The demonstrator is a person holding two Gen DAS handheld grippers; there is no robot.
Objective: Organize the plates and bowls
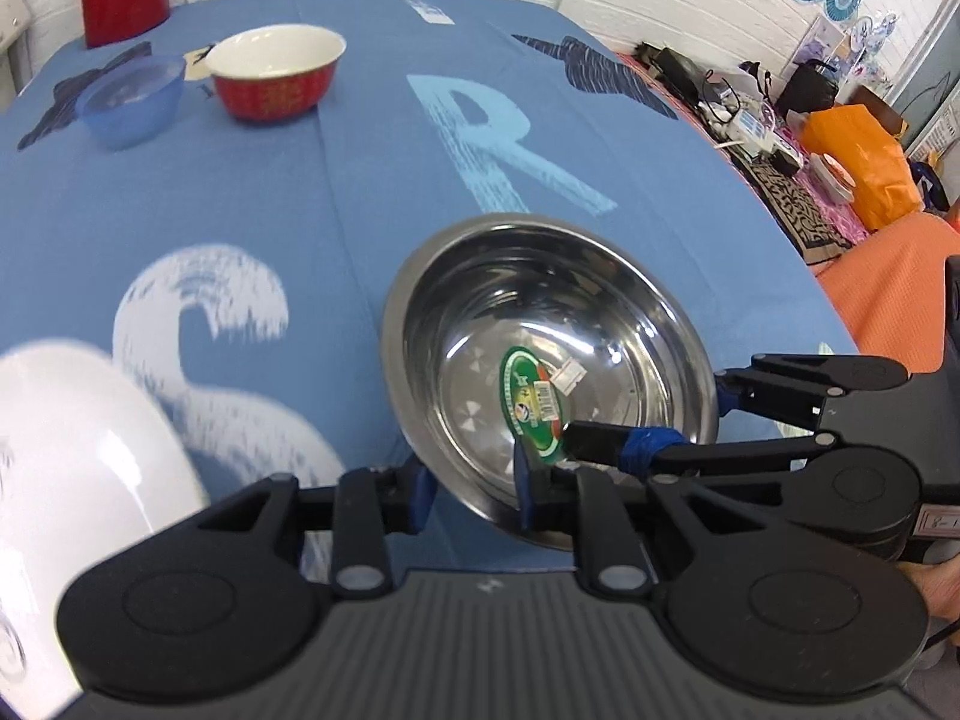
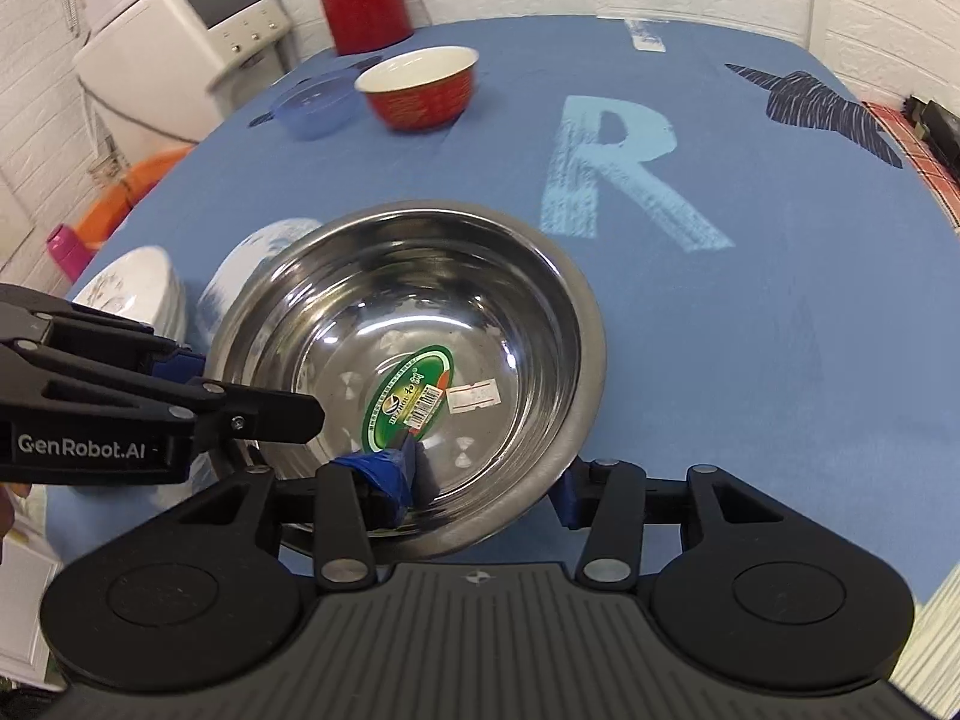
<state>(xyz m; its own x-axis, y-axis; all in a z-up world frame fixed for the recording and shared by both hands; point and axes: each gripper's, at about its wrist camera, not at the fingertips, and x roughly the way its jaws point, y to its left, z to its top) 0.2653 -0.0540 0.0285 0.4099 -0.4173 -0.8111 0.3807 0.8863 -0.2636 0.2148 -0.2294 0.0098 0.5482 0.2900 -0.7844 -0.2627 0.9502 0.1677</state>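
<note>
Beside the white "S" on the blue tablecloth, the steel bowl sits tilted; left gripper and right gripper both straddle its near rim, jaws wide.

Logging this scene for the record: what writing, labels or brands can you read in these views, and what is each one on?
"GenRobot.AI": on the side of the left tool, in the right wrist view.
"R": large pale letter on the blue tablecloth.
"S": large white letter on the same cloth.
Green oval sticker inside the steel bowl: print and barcode too small to read.
White price tag beside it: unreadable.
Gold pattern on the red bowl: blurred.
</note>
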